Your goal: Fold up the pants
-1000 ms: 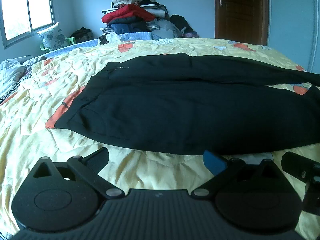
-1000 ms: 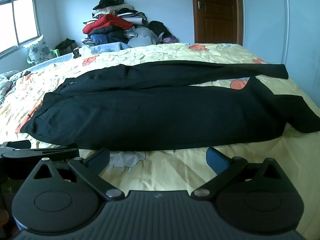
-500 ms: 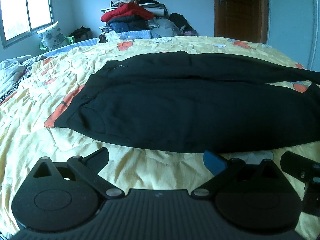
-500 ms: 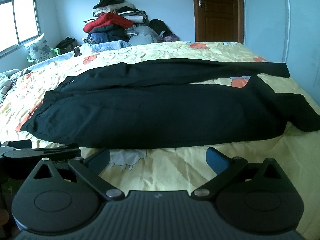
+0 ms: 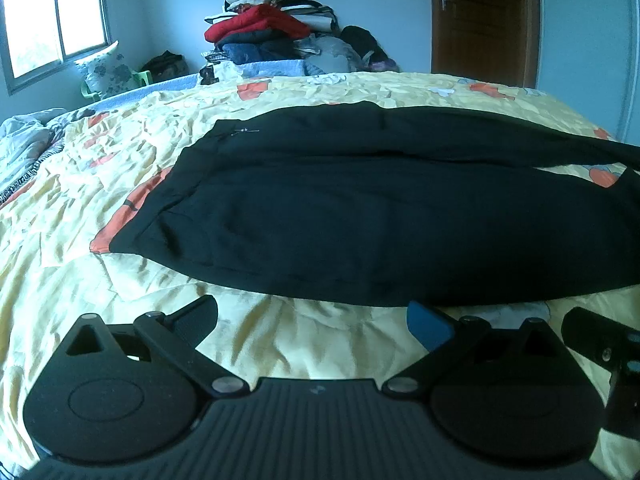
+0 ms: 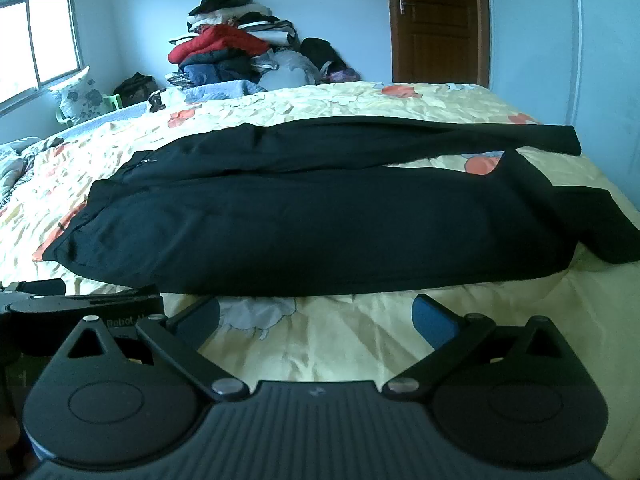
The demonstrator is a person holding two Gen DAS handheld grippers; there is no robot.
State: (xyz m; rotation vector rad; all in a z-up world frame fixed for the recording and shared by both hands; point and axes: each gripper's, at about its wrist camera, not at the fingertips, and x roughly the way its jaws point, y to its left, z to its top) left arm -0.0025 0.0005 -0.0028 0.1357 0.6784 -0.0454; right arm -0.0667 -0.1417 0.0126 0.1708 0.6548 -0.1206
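Pants: black pants (image 5: 360, 216) fill the middle band of both views, spread lengthwise across the yellow flowered bedspread (image 5: 80, 208), waistband at centre left, legs running off to the right. Flat and unfolded like this, no fold looks begun.
Legs: in the right wrist view the far leg (image 6: 440, 136) ends at a hem at centre right, while the near leg (image 6: 320, 232) bends at the bed's right edge and its end droops over it. The two legs lie apart with a wedge of bedspread showing between them, so bringing one onto the other seems the likely first fold.
Left gripper: left gripper (image 5: 312, 320) at the bottom of its view, jaws spread wide with nothing between them, just short of the pants' near edge below the waist end; probably placed to take that end.
Right gripper: right gripper (image 6: 316, 316) at the bottom of its view, jaws likewise wide apart and holding nothing, just short of the near leg's edge; it sits further along the leg, so the pair can lift the cloth evenly.
Clutter: clothes pile (image 6: 232, 52) at upper centre, beyond the bed's far side, well apart from the pants.
Risk: the drooping leg end may drag or slip when lifted.
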